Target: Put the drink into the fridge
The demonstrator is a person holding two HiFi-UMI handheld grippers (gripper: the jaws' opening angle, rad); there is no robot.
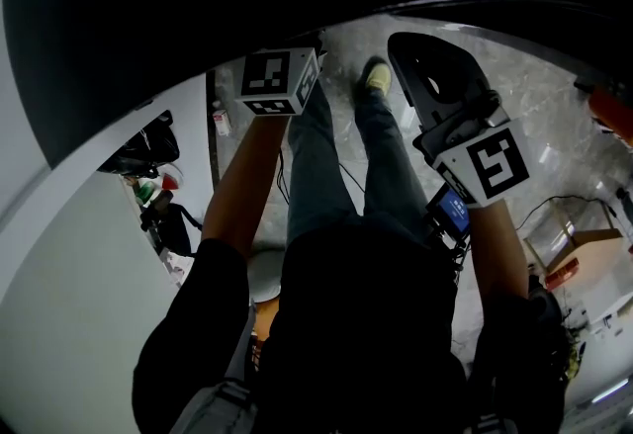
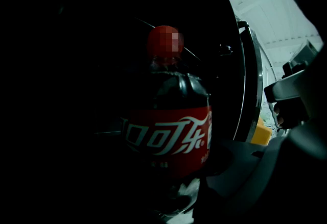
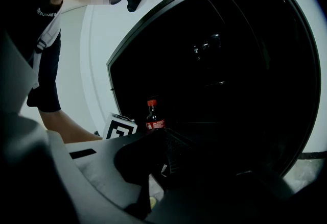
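One glossy, round-shouldered cola bottle [image 2: 168, 139]

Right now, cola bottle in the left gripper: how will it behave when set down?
Cola bottle looks filled dark to the shoulder, so probably heavy for its size. Tall and narrow under the red cap, so likely tippy if released tilted. Glossy plastic might slip.

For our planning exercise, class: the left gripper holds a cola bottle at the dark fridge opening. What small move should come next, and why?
Probably ease the cola bottle deeper into the fridge and lower it until it rests. The left gripper grips it upright, and no support beneath it shows.
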